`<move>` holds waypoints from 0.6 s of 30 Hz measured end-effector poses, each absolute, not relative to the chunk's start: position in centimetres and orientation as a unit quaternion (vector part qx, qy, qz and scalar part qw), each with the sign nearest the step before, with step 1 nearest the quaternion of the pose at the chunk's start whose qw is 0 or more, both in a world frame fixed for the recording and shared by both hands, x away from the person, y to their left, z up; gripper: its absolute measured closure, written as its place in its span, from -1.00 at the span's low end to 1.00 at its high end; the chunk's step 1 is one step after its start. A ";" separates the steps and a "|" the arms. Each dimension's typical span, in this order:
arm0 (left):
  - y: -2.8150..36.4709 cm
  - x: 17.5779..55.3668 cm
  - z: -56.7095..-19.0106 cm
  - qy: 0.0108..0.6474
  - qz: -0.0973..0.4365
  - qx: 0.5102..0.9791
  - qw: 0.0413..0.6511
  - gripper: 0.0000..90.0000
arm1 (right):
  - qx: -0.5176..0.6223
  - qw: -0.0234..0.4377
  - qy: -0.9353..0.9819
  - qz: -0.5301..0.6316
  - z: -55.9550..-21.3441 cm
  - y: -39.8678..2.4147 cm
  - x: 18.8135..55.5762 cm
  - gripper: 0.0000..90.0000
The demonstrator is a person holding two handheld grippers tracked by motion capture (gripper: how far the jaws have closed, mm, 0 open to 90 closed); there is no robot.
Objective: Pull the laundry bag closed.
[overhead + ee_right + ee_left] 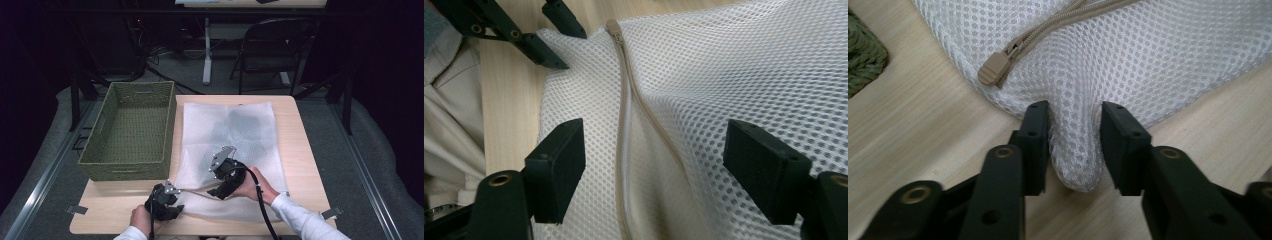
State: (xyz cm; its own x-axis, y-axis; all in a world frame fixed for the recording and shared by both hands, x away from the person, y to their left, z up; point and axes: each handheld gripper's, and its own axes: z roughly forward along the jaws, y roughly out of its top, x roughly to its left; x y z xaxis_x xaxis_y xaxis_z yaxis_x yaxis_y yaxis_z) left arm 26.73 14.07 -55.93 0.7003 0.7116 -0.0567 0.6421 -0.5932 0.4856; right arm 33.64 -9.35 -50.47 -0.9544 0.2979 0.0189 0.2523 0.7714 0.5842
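A white mesh laundry bag (227, 135) lies flat on the wooden table (297, 150), its beige zipper (624, 125) running along the near edge. The zipper pull (993, 70) sits at the bag's near left corner. My left gripper (1074, 115) is shut on a fold of mesh at that corner, the cloth bunched between both pads; the high view shows it (172, 206) at the table's front. My right gripper (654, 150) stands open above the bag, one jaw on each side of the zipper, not touching it. In the high view it (216, 184) hovers right of the left one.
A green woven basket (127, 165) stands left of the bag, its corner (863, 60) close to my left gripper. Bare table runs along the front edge and right of the bag. A folding chair (275, 45) and desk legs stand beyond the table's far edge.
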 end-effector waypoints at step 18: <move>14.5 26.9 -55.7 0.383 0.061 0.885 0.257 0.73 | 0.117 0.000 0.941 0.317 -52.4 -3.4 35.1 0.12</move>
